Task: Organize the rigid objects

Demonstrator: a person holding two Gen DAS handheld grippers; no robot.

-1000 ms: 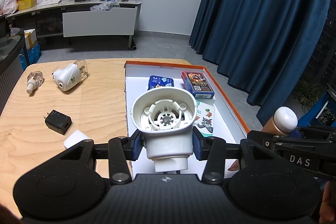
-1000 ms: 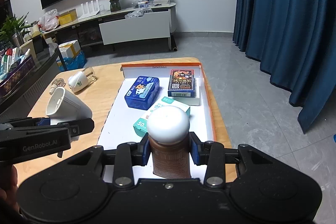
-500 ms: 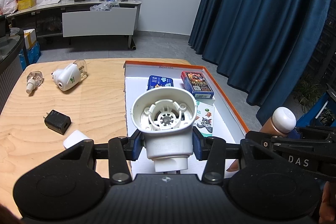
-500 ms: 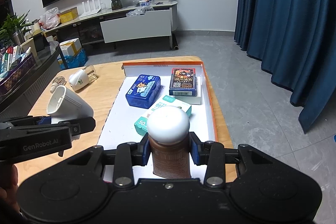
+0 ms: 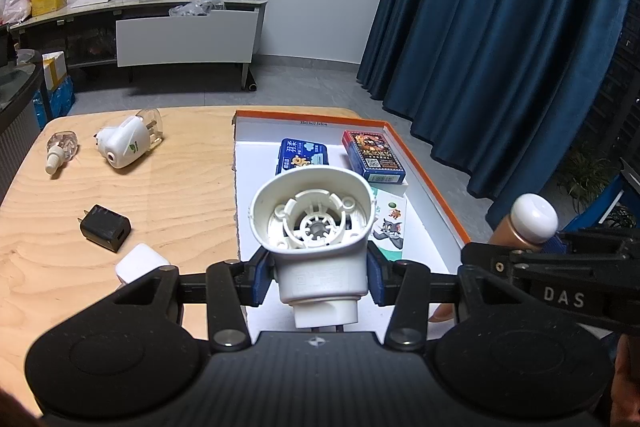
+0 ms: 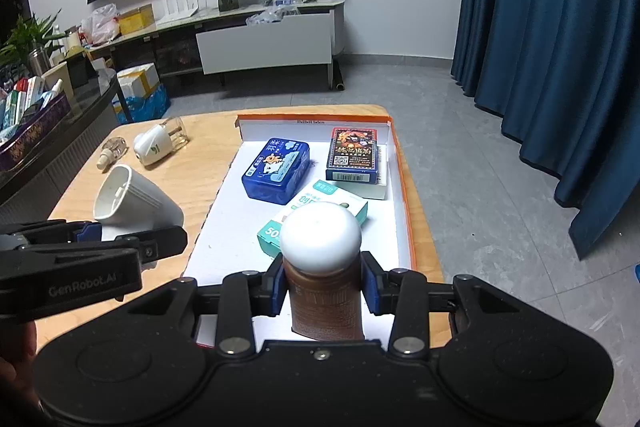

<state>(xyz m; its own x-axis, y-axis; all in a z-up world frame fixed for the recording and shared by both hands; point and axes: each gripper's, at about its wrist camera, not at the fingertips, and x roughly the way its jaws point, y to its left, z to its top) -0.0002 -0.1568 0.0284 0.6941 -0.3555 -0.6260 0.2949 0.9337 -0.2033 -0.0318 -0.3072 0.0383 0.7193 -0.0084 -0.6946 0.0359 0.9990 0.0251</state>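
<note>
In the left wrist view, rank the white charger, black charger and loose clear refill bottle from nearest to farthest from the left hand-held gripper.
1. White charger, beside the left hand-held gripper, on its left.
2. Black charger, mid-table, left.
3. Clear refill bottle, far left edge.

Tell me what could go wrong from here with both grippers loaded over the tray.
1. The tray already holds a blue box, a card box and a teal box; setting the bottle down could knock them.
2. The white housing tapers, so it might slip from the left gripper.
3. The right gripper hangs close to the left; they could bump.
</note>
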